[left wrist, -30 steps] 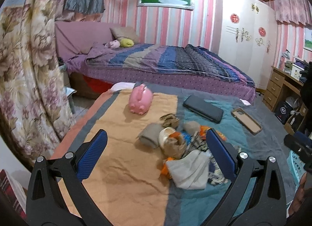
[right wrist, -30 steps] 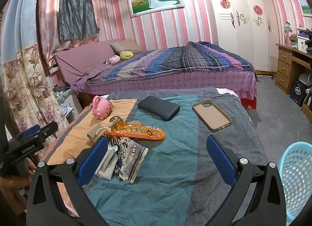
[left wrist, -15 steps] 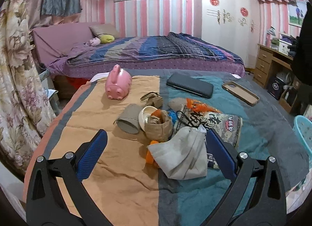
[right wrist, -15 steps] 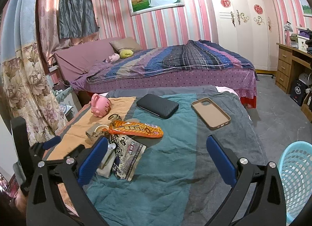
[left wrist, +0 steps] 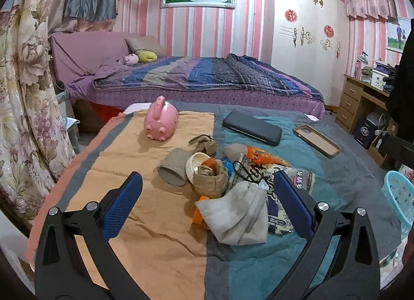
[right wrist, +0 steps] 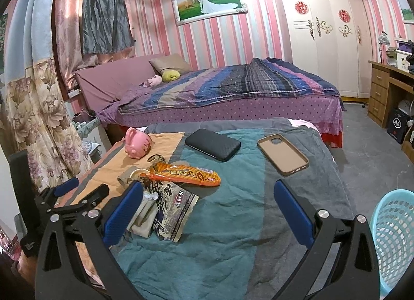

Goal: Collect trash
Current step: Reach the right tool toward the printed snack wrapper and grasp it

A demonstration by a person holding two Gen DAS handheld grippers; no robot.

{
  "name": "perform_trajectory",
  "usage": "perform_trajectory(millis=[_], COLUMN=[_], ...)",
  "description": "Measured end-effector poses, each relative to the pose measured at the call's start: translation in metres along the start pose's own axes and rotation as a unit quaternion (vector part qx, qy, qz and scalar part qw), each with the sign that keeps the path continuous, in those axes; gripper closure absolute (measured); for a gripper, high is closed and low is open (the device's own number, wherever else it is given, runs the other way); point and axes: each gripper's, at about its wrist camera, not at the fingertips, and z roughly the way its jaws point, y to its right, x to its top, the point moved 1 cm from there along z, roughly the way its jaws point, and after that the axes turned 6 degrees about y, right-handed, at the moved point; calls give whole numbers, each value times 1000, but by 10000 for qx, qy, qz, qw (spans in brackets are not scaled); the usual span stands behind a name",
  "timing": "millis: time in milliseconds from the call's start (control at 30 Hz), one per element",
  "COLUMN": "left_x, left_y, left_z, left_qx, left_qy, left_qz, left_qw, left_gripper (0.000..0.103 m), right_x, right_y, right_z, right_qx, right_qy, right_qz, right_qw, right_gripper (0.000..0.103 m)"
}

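Note:
A heap of trash lies mid-table: an orange snack wrapper (right wrist: 185, 174), a dark printed wrapper (right wrist: 173, 209), a grey-white crumpled bag (left wrist: 236, 216), a brown crumpled paper cup (left wrist: 211, 179) and a grey cardboard tube (left wrist: 173, 168). My left gripper (left wrist: 207, 206) is open, its blue pads either side of the heap, just short of the grey-white bag. My right gripper (right wrist: 207, 212) is open over the teal cloth, the printed wrapper near its left pad. The left gripper (right wrist: 67, 196) also shows at the right wrist view's left edge. A light-blue mesh basket (right wrist: 393, 235) stands on the floor at right.
On the cloth-covered table (left wrist: 155, 235) also sit a pink piggy bank (left wrist: 161, 121), a black case (left wrist: 252, 127) and a brown phone case (left wrist: 317, 140). Beyond it is a bed (left wrist: 207, 80); a floral curtain (left wrist: 28, 93) hangs left, a wooden desk (left wrist: 362, 103) stands right.
My left gripper has swung in over the table toward the trash heap, which now looms larger between its pads. The right gripper has hardly moved; the left gripper now shows closer in its view.

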Motion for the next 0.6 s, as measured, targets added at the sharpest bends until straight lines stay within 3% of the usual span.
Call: perform_trajectory(millis=[267,433,600], left_x=[-1,-2,-1], left_y=[2,1,-5], left_z=[0,4,7], left_qx=[116,-18,23], left_qy=[234,50,-116], left_qz=[319,234,-8], left_qw=[9991,9997,9999], left_gripper=[5,5,5], right_x=[-4,-2,3], right_y=[0,13,21], right_z=[-2,6,0], right_qx=[-169,113,-32], right_qy=[167,-204,-52], right_qz=[-100,119,231], right_qw=[9997,9997,9997], right_gripper=[4,4,4])
